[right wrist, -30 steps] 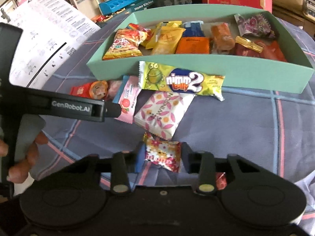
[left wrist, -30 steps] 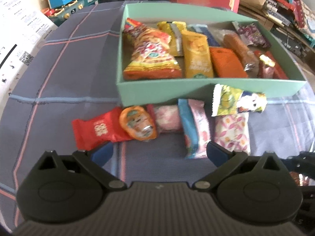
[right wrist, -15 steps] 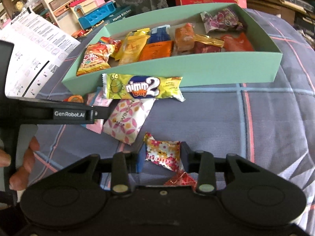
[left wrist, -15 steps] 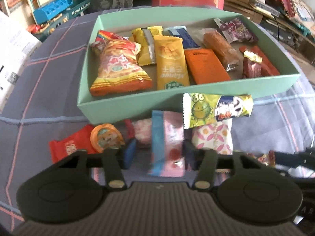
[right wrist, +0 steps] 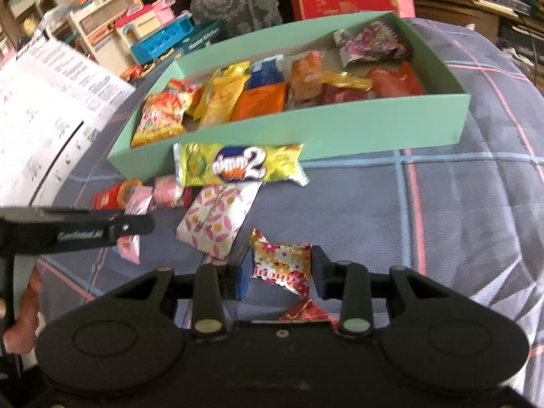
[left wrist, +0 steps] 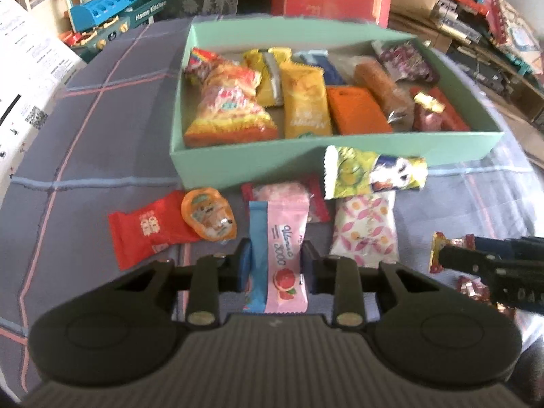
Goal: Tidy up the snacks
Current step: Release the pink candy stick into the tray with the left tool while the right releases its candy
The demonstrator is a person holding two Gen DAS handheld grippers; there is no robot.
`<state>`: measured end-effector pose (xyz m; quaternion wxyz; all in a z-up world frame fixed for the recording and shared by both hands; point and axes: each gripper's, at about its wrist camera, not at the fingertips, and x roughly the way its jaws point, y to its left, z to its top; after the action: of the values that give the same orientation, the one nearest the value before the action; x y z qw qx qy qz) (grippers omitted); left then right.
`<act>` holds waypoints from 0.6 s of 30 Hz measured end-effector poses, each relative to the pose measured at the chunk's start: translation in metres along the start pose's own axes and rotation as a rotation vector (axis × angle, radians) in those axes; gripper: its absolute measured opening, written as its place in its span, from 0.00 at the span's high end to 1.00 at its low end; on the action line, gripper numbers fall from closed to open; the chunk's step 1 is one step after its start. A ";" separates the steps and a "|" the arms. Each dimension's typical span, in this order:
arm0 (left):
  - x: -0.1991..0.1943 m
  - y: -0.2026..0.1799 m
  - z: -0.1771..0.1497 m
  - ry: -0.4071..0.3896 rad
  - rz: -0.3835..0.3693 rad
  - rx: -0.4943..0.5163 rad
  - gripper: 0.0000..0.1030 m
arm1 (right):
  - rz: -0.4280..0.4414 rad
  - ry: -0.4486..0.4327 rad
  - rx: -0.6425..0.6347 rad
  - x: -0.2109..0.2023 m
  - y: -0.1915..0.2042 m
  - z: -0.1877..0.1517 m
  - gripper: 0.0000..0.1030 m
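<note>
Since a second ago the left claw has clamped on the pink sachet near the table's front edge; the right claw grips a flowered candy. Next, judging by this: lift both into the green box.

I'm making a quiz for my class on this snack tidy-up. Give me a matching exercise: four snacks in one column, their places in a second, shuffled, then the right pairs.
Snacks:
1. pink sachet
2. flowered candy
3. orange packet
4. yellow-green bar

Places:
A. inside the green box
B. between the left tool's fingers
C. on the cloth, against the box's front wall
D. between the right tool's fingers

Pairs: 1-B, 2-D, 3-A, 4-C
</note>
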<state>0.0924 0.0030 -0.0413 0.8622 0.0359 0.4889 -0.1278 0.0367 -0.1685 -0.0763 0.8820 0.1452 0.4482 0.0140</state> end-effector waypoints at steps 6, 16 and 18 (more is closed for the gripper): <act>-0.025 -0.017 0.030 -0.080 -0.054 0.033 0.71 | 0.004 -0.074 0.058 -0.022 -0.015 0.027 0.66; -0.011 -0.082 0.111 -0.143 -0.154 0.091 0.71 | 0.010 -0.199 0.200 -0.039 -0.065 0.107 0.66; -0.003 -0.094 0.123 -0.139 -0.174 0.097 0.71 | 0.016 -0.204 0.233 -0.035 -0.076 0.121 0.66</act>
<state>0.1693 -0.1104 0.0305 0.8768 0.0262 0.4226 -0.2279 0.1043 -0.2760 -0.0022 0.9000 0.2506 0.3536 -0.0457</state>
